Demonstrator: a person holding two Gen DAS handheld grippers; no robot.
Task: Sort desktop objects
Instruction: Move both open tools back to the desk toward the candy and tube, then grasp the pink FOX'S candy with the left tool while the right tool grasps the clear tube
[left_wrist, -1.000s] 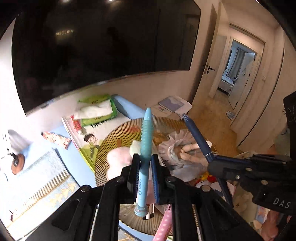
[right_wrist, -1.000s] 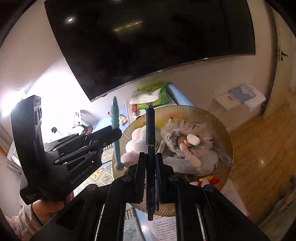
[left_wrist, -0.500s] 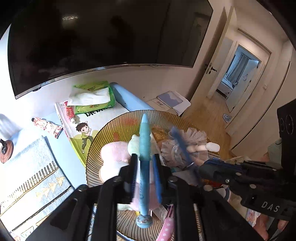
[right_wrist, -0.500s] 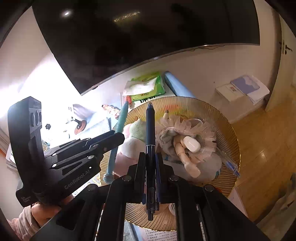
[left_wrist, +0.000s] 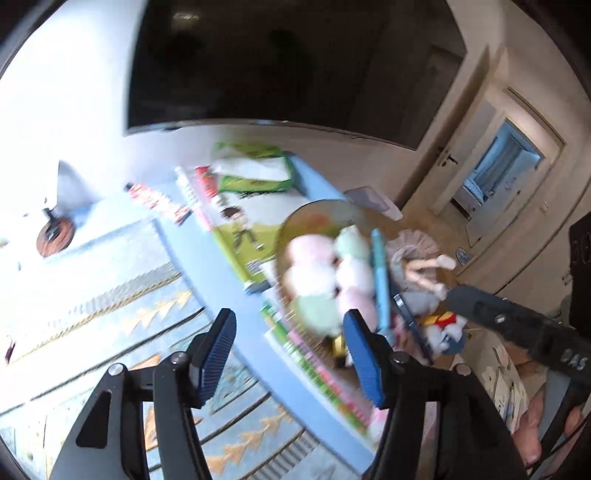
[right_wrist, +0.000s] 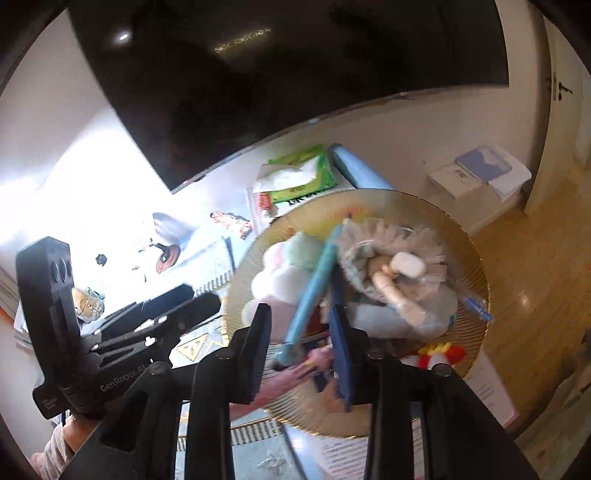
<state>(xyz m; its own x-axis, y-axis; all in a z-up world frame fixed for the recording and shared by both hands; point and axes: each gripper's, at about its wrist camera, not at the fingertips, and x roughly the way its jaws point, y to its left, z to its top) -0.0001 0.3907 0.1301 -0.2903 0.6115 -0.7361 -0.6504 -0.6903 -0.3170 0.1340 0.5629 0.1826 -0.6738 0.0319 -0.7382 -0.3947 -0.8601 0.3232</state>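
Note:
My left gripper (left_wrist: 291, 350) is over the blue patterned mat (left_wrist: 110, 295), left of the round gold basket (left_wrist: 317, 208). Its jaws are opening with nothing between them. The light blue pen (left_wrist: 380, 280) lies loose in the basket across a pastel plush toy (left_wrist: 317, 273). Over the basket (right_wrist: 469, 266) my right gripper (right_wrist: 300, 347) is also opening its jaws. The dark blue pen (right_wrist: 337, 284) is a blur beside its right finger, no longer pinched. The light blue pen (right_wrist: 314, 288) slants below the jaws. To the left stands the left gripper (right_wrist: 199, 297).
A doll (right_wrist: 391, 273) in a frilly dress and a red-yellow toy (right_wrist: 443, 354) also fill the basket. A green tissue pack (right_wrist: 299, 173) and a children's book (left_wrist: 240, 229) lie behind it, under a big dark screen (right_wrist: 295, 74). Papers (right_wrist: 480, 173) sit at right.
Both grippers have opened and let go of their pens. The light blue pen now lies in the basket. My left gripper swung left, off the basket and over the mat.

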